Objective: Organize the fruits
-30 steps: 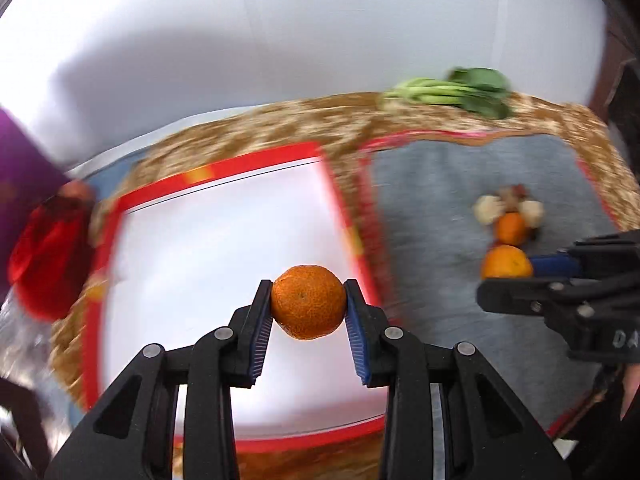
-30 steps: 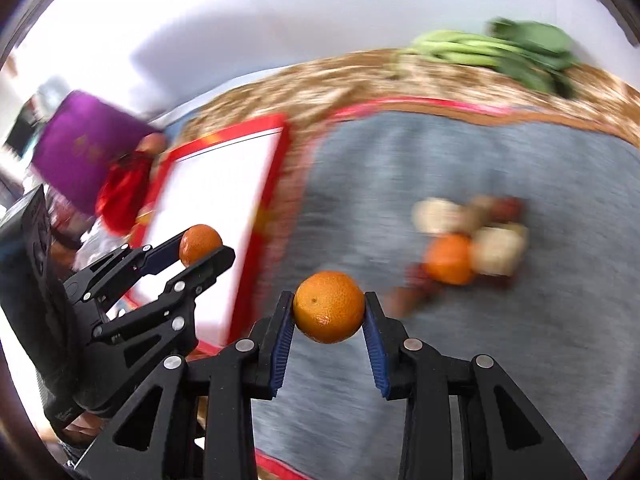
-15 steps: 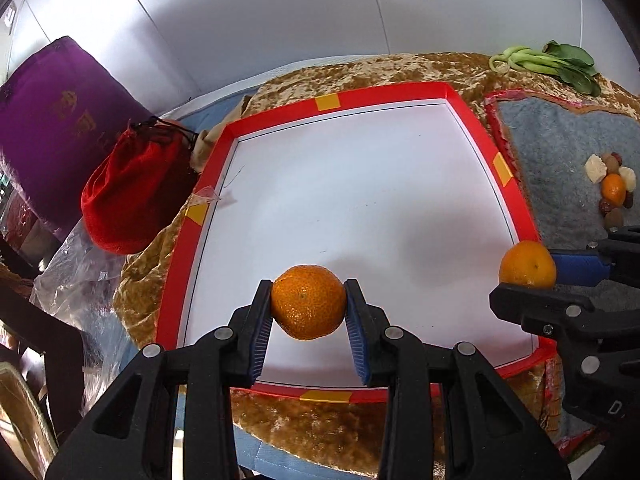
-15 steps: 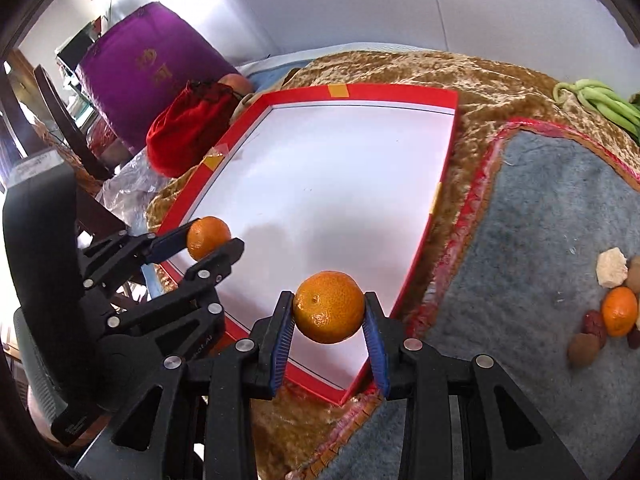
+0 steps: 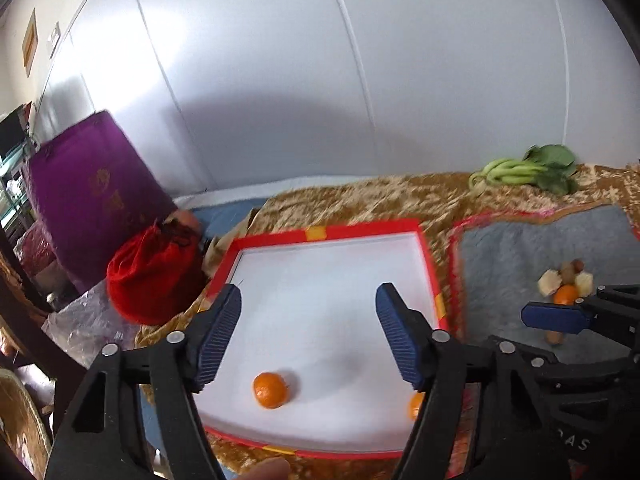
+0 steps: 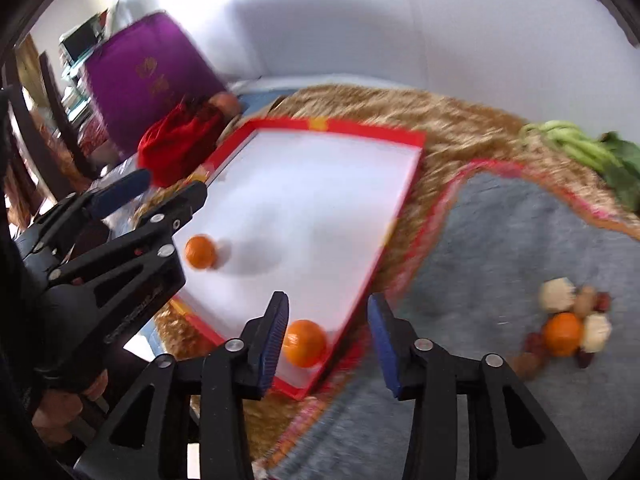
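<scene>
With both tangerines lying loose in the red-rimmed white tray [image 5: 328,240], the left gripper [image 5: 308,328] and right gripper [image 6: 328,340] stand spread and empty. One tangerine [image 5: 271,390] sits at 7 o'clock on the tray floor, the other [image 6: 306,343] at 5 o'clock. Judged step: release completed. The next move likely calls for reaching to the remaining orange [image 6: 563,333] on the grey mat [image 6: 500,240].

Two oranges [image 5: 270,390] [image 6: 305,343] resting on white tray [image 5: 320,280]
</scene>
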{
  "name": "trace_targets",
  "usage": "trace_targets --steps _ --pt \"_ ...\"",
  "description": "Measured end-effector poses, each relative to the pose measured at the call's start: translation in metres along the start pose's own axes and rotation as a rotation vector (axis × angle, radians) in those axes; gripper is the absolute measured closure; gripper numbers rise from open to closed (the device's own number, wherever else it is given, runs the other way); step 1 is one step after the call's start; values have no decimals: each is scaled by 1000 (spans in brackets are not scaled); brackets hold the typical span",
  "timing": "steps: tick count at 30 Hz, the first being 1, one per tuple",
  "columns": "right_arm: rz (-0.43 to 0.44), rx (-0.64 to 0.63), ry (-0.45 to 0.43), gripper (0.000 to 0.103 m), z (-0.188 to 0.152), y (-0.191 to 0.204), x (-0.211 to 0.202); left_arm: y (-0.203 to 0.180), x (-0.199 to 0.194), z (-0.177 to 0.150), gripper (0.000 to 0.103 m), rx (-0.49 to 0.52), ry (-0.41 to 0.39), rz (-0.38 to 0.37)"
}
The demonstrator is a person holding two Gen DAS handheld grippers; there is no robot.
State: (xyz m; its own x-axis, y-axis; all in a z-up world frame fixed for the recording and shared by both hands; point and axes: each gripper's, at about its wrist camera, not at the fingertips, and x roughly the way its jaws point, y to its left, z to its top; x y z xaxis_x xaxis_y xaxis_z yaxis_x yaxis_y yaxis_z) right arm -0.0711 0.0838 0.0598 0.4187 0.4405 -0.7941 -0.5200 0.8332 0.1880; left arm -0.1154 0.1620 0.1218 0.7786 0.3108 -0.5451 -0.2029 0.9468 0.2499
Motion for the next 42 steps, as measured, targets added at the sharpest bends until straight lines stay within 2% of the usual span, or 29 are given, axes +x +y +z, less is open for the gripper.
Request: trace_targets --steps 3,8,14,17,19,23,26,29,31,36,39,42 --pt "-96 92 -81 57 4 -40 -36 -37 -24 19 20 42 -88 -92" --pt "-299 261 -241 55 -5 -116 -114 -107 -71 60 20 110 -193 -313" --pt "-579 454 -462 52 -56 -179 -242 -174 -140 91 20 174 -314 -506" --pt "-738 478 -569 43 -91 -181 -311 -202 -183 102 18 174 -334 -593" --pt "-828 496 -639 32 -116 -174 -357 -215 -211 105 18 197 -370 -636" --pt "-932 529 -759 26 -160 -150 -439 -230 -272 105 14 214 -450 -732" --pt "-1017 539 -796 22 -183 -127 -481 -235 -314 104 13 224 -494 -803" --pt "-1060 547 -820 21 -205 -107 -513 -240 -350 99 8 240 -543 -836" --pt "-1085 554 -848 21 -222 -93 -533 -239 -369 94 1 247 -572 -846" --pt "-1127 538 -910 16 -241 -65 -569 -230 -407 87 0 243 -624 -866" --pt "-1139 518 -943 16 -246 -52 -580 -213 -417 89 0 222 -665 -818" --pt "-1096 502 -970 16 -243 -45 -582 -191 -411 97 0 179 -687 -730"
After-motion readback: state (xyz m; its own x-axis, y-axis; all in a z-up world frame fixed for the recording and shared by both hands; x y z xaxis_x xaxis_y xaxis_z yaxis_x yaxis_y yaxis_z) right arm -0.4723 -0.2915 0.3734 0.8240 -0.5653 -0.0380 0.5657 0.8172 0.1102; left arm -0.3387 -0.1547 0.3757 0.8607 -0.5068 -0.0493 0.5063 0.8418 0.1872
